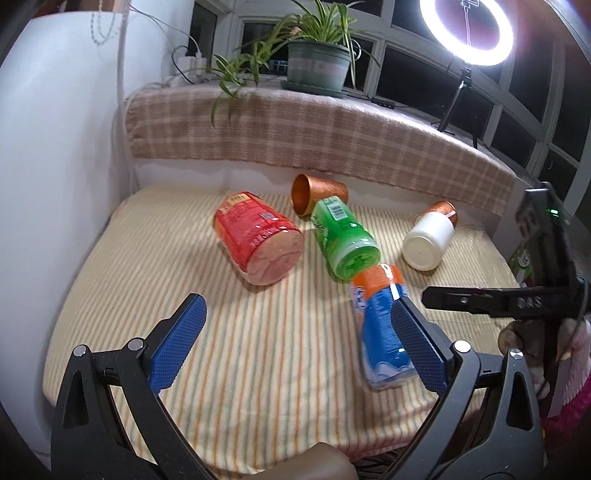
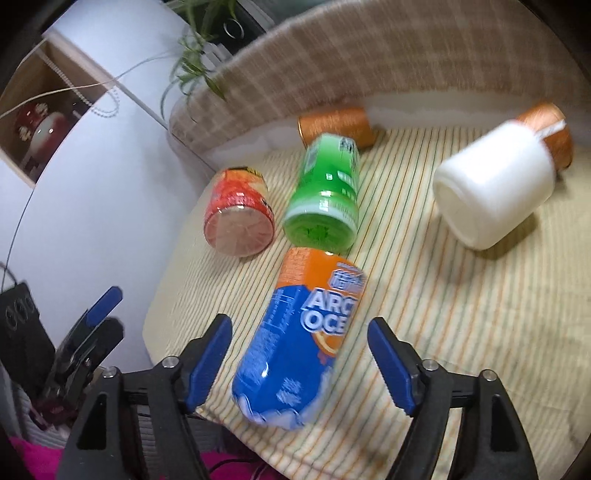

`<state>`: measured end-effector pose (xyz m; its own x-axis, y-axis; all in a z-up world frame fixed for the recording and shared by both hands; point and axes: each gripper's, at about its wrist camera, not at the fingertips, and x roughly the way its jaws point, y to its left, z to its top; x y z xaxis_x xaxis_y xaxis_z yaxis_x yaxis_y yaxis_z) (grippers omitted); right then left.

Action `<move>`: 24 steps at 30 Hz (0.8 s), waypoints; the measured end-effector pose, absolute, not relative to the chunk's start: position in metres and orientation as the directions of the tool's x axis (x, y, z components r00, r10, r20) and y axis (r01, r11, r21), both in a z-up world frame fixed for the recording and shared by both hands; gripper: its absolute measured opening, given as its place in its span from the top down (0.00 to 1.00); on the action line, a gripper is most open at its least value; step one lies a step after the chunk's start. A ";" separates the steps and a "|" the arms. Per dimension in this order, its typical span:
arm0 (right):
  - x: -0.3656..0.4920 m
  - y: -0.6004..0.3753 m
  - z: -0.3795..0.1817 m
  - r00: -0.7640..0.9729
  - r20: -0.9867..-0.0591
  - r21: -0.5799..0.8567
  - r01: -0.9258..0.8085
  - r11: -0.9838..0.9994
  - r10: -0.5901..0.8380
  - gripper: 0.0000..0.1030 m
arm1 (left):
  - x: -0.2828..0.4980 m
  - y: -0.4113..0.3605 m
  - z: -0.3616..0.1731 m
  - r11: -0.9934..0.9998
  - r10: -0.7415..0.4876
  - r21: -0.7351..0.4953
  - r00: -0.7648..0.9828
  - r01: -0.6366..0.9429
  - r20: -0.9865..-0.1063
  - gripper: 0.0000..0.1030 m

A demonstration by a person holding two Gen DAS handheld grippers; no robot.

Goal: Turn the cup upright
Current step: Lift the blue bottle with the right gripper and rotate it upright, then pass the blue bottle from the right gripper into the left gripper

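Several cups lie on their sides on a striped cloth (image 1: 240, 354): a blue-and-orange cup (image 1: 380, 328) (image 2: 295, 350), a green cup (image 1: 341, 238) (image 2: 325, 195), a red cup (image 1: 256, 238) (image 2: 240, 212), a white cup (image 1: 428, 240) (image 2: 495, 188) and a copper cup (image 1: 314, 192) (image 2: 336, 125). A second copper cup (image 2: 550, 129) lies behind the white one. My right gripper (image 2: 299, 354) is open with its fingers either side of the blue cup, not touching it. My left gripper (image 1: 299, 332) is open and empty, left of the blue cup.
A plaid-covered ledge (image 1: 332, 125) backs the cloth, with a potted plant (image 1: 317, 62) and a ring light (image 1: 467, 27) on it. A white cabinet (image 1: 55, 147) stands at the left. The right gripper's body (image 1: 517, 295) shows at the right of the left wrist view.
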<state>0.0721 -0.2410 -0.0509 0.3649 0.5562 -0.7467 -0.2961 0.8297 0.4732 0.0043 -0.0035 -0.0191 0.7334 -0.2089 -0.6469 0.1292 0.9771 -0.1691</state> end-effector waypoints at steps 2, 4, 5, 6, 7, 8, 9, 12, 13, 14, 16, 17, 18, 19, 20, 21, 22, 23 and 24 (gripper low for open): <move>0.063 -0.245 -0.044 0.403 -0.744 0.444 -0.298 0.845 0.533 0.21 | 0.011 -0.005 -0.021 0.968 -0.246 -0.205 0.710 0.145 -0.660 0.01; 0.055 -0.251 -0.039 0.435 -0.739 0.429 -0.286 0.857 0.515 0.20 | 0.018 -0.005 -0.024 0.956 -0.286 -0.247 0.682 0.156 -0.674 0.01; 0.052 -0.254 -0.037 0.444 -0.737 0.426 -0.280 0.860 0.510 0.20 | 0.023 -0.005 -0.025 0.947 -0.313 -0.277 0.661 0.163 -0.682 0.01; 0.047 -0.259 -0.035 0.461 -0.734 0.423 -0.264 0.867 0.499 0.20 | 0.027 -0.005 -0.027 0.939 -0.335 -0.300 0.645 0.168 -0.686 0.01; 0.044 -0.264 -0.035 0.472 -0.731 0.423 -0.251 0.871 0.492 0.20 | 0.031 -0.006 -0.028 0.931 -0.356 -0.323 0.630 0.172 -0.690 0.01; 0.040 -0.269 -0.034 0.481 -0.729 0.425 -0.239 0.873 0.486 0.20 | 0.035 -0.007 -0.029 0.922 -0.377 -0.345 0.615 0.177 -0.693 0.02; 0.036 -0.274 -0.034 0.490 -0.727 0.426 -0.226 0.876 0.480 0.20 | 0.038 -0.009 -0.031 0.915 -0.394 -0.362 0.602 0.181 -0.694 0.02; 0.027 -0.289 -0.036 0.514 -0.726 0.428 -0.180 0.885 0.456 0.20 | 0.054 -0.012 -0.040 0.875 -0.474 -0.447 0.523 0.187 -0.708 0.08; 0.024 -0.294 -0.037 0.520 -0.726 0.431 -0.165 0.887 0.449 0.20 | 0.059 -0.013 -0.042 0.865 -0.490 -0.466 0.508 0.185 -0.708 0.08; 0.021 -0.298 -0.038 0.523 -0.727 0.434 -0.151 0.888 0.445 0.20 | 0.065 -0.014 -0.046 0.852 -0.512 -0.493 0.483 0.178 -0.711 0.08; 0.017 -0.306 -0.042 0.525 -0.729 0.445 -0.125 0.887 0.440 0.20 | 0.075 -0.018 -0.055 0.822 -0.557 -0.546 0.432 0.163 -0.710 0.10; 0.016 -0.309 -0.044 0.525 -0.730 0.449 -0.114 0.886 0.437 0.20 | 0.079 -0.019 -0.059 0.810 -0.574 -0.566 0.410 0.156 -0.709 0.13; 0.014 -0.313 -0.047 0.524 -0.732 0.452 -0.103 0.886 0.435 0.19 | 0.084 -0.021 -0.064 0.798 -0.590 -0.585 0.382 0.143 -0.711 0.19; 0.014 -0.315 -0.049 0.521 -0.736 0.454 -0.092 0.886 0.432 0.19 | 0.088 -0.023 -0.067 0.790 -0.601 -0.598 0.366 0.136 -0.710 0.20; 0.013 -0.317 -0.052 0.519 -0.740 0.456 -0.082 0.886 0.429 0.19 | 0.092 -0.026 -0.071 0.780 -0.614 -0.612 0.350 0.131 -0.707 0.20; 0.013 -0.319 -0.055 0.517 -0.742 0.458 -0.075 0.886 0.427 0.19 | 0.095 -0.028 -0.074 0.780 -0.614 -0.613 0.342 0.125 -0.712 0.20; 0.012 -0.321 -0.057 0.515 -0.743 0.463 -0.065 0.884 0.428 0.19 | 0.098 -0.030 -0.076 0.781 -0.613 -0.613 0.338 0.122 -0.714 0.20; 0.011 -0.323 -0.059 0.513 -0.743 0.469 -0.059 0.881 0.430 0.19 | 0.101 -0.033 -0.079 0.778 -0.617 -0.616 0.327 0.121 -0.715 0.20; 0.011 -0.323 -0.060 0.512 -0.743 0.472 -0.056 0.880 0.431 0.19 | 0.104 -0.036 -0.081 0.776 -0.621 -0.619 0.318 0.121 -0.716 0.20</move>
